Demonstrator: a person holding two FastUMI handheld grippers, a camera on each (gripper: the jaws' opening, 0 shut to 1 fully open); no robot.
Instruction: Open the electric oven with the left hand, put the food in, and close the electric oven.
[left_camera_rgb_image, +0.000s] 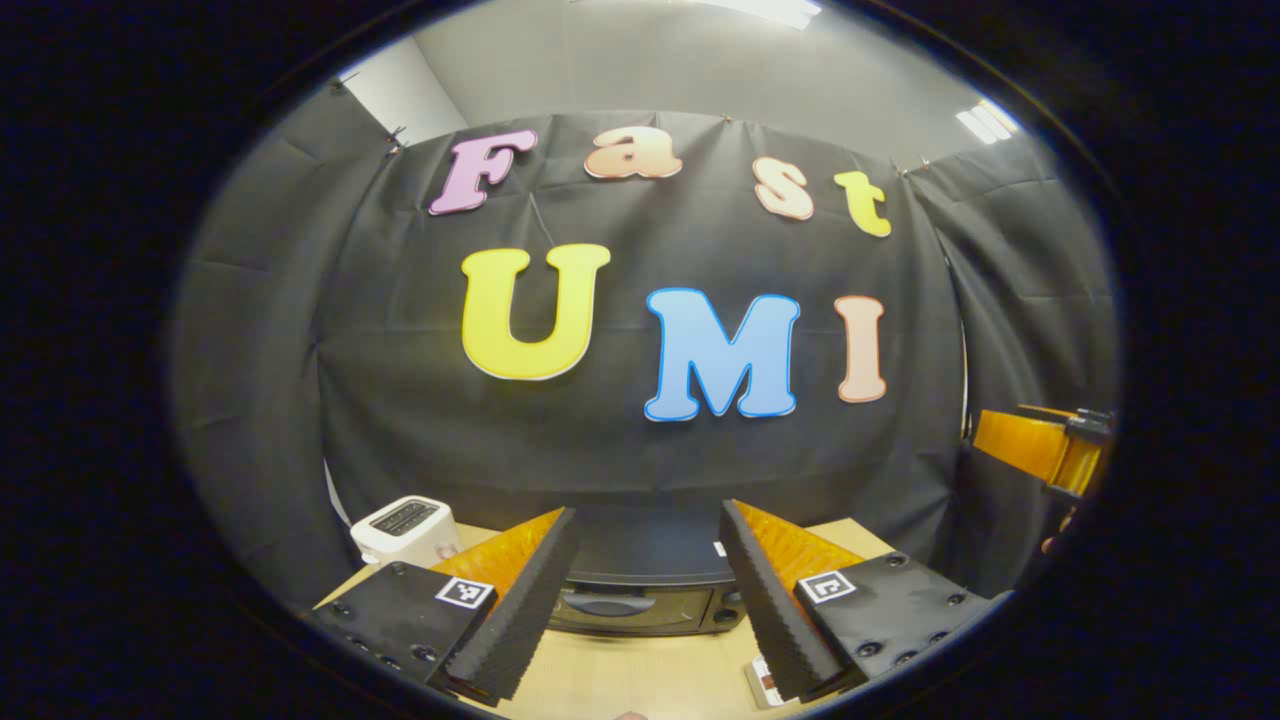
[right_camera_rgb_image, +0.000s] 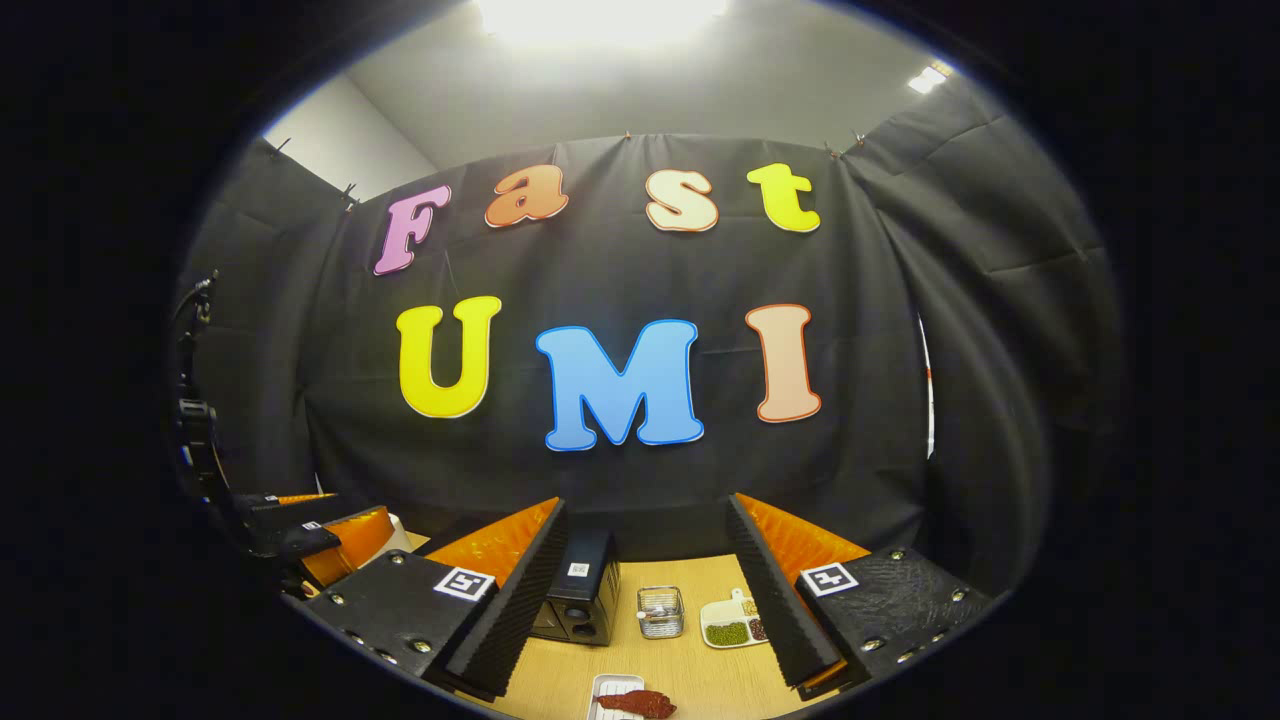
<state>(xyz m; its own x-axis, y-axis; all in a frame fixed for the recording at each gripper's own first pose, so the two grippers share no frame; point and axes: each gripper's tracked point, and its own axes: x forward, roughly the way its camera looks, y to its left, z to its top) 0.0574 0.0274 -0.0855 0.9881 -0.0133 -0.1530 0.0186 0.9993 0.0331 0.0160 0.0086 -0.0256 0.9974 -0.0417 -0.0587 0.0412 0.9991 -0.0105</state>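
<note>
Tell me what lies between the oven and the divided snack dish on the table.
A small wire basket stands between the oven and the dish, in the right gripper view.

Matt wood table (right_camera_rgb_image: 700, 670), glossy black oven (left_camera_rgb_image: 640, 590)

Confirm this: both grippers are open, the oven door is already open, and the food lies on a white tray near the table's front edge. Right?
Not quite: the oven door is closed, as the left gripper view shows. The rest holds: the left gripper and right gripper are open, and the food lies on the white tray.
</note>
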